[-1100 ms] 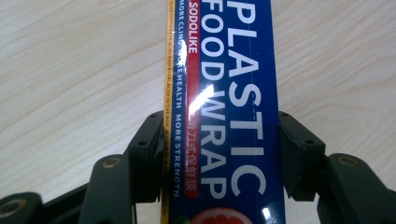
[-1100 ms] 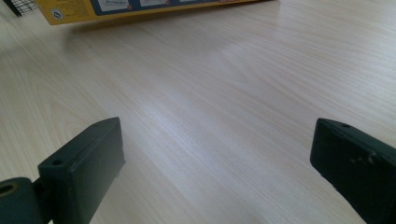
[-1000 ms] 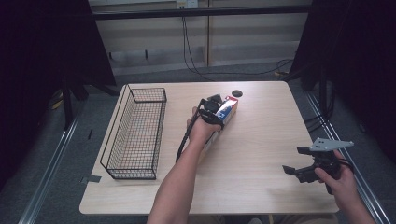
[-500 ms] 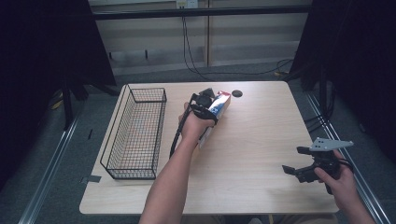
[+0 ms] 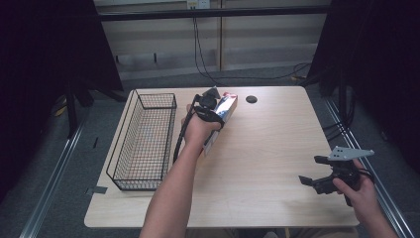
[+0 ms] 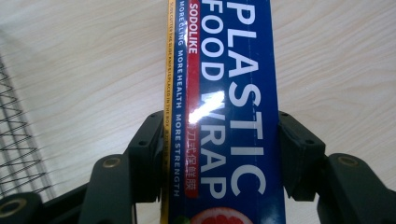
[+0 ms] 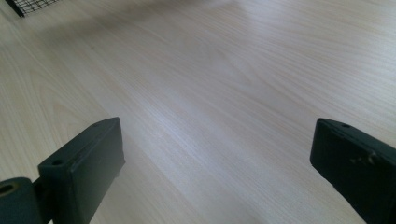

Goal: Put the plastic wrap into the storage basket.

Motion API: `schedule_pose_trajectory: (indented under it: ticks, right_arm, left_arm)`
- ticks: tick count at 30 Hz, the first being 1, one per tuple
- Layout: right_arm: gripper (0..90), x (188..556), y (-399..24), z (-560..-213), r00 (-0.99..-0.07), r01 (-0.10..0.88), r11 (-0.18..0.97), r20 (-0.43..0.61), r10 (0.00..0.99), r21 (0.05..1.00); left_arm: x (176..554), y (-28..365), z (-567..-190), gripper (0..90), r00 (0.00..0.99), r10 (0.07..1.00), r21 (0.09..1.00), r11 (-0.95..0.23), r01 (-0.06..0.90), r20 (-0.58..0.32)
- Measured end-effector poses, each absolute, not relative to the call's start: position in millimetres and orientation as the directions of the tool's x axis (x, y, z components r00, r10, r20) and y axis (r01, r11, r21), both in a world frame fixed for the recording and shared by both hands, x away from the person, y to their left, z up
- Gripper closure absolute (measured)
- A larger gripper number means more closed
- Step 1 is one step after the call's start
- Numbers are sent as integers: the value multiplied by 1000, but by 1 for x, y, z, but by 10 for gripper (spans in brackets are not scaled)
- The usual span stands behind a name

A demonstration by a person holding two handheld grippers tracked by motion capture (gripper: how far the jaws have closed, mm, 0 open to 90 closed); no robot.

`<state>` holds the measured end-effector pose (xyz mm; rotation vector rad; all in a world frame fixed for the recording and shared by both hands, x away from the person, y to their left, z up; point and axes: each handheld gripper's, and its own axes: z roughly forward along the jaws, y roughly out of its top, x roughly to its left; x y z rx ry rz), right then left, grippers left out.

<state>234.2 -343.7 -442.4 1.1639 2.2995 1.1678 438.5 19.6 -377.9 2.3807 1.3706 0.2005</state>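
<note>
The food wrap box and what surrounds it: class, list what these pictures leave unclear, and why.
- Food wrap box: both ends cut off by the left gripper view's edges; in the high view the hand and left tongs cover much of it.
- Wire basket: its contents are too small to tell.
- Black disc: too small to identify.

The worktop (image 5: 267,148) was pale matt wood grain. The box (image 6: 229,93) looked like glossy printed card. The basket (image 5: 143,144) was thin black wire.
</note>
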Motion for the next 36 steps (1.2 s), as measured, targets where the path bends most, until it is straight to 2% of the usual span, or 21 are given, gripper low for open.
schedule_pose_trajectory:
  ticks: [36]
  right_arm:
    - [25,235,-340,-443,-632,525,342,88,770,779]
  left_arm:
    - [438,54,-343,429,414,906,412,-345,843,-88]
